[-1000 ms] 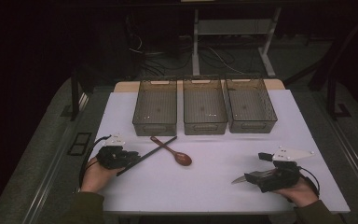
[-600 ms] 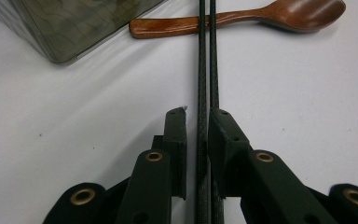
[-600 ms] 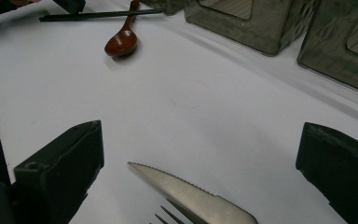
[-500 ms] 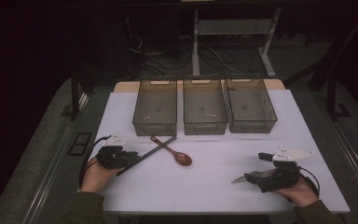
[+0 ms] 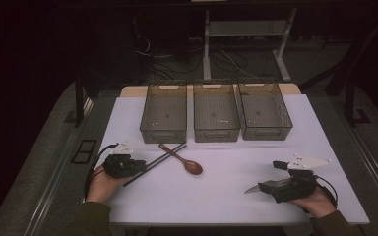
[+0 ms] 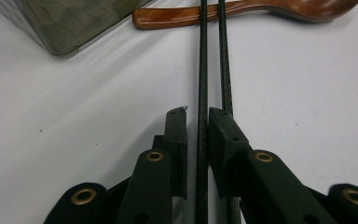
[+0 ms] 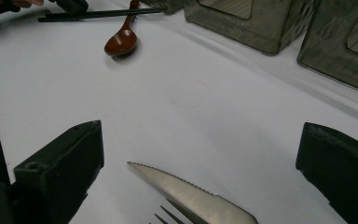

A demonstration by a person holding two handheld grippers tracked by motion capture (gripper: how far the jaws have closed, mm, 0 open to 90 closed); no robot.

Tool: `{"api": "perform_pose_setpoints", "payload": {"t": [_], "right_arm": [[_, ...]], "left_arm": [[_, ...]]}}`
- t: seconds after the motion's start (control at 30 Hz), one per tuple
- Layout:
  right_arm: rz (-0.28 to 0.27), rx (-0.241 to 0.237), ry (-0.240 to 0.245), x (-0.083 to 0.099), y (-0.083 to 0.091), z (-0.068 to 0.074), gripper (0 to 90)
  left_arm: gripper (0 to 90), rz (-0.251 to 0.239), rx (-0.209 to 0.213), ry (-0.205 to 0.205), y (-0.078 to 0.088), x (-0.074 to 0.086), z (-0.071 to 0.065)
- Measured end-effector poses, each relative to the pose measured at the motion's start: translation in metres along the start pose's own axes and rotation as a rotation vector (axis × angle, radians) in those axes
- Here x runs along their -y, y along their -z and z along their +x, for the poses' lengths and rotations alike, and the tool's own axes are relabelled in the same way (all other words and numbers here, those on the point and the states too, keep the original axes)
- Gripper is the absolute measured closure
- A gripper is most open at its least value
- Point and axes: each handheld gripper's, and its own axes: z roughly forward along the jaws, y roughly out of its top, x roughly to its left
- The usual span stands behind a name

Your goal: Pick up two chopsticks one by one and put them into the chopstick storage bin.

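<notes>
Three bins (image 5: 215,118) are sitting empty while the left gripper (image 6: 197,122) is pinching one chopstick (image 6: 202,70) narrowly and the right gripper (image 7: 200,154) is gaping wide over a knife (image 7: 191,191).

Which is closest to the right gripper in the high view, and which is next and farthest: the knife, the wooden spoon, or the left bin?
Counting from the right gripper:
1. The knife, right at its jaws, blade tip pointing left.
2. The wooden spoon, to the left, mid-table.
3. The left bin, far back and left, in the row of bins.
</notes>
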Motion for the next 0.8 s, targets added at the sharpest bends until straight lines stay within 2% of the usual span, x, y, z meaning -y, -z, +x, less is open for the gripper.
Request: {"api": "perform_pose_setpoints", "payload": {"t": [0.23,0.57,0.6,0.67,0.8], "right_arm": [[0.0,0.001,0.0,0.0,0.0001,0.0003,1.1],[-0.001,0.001,-0.002,-0.0001,0.0003,-0.0001,1.1],[-0.001,0.001,-0.001,-0.0001,0.0003,-0.0002,1.1],[-0.001,0.001,0.0,0.0,0.0001,-0.0002,1.1],[0.0,0.001,-0.003,0.0,0.0001,-0.0003,1.1]], "left_arm": [[82.7,0.005,-0.017,-0.028,0.0001,0.0003,-0.0001],[84.4,0.0,0.008,-0.022,0.0007,0.0005,0.0009],[84.6,0.002,0.014,-0.032,0.0004,0.0002,0.0009],[84.8,0.003,0.007,-0.024,0.0,-0.0006,-0.0015],[84.9,0.0,-0.001,-0.037,0.0015,-0.0022,-0.0021]]}}
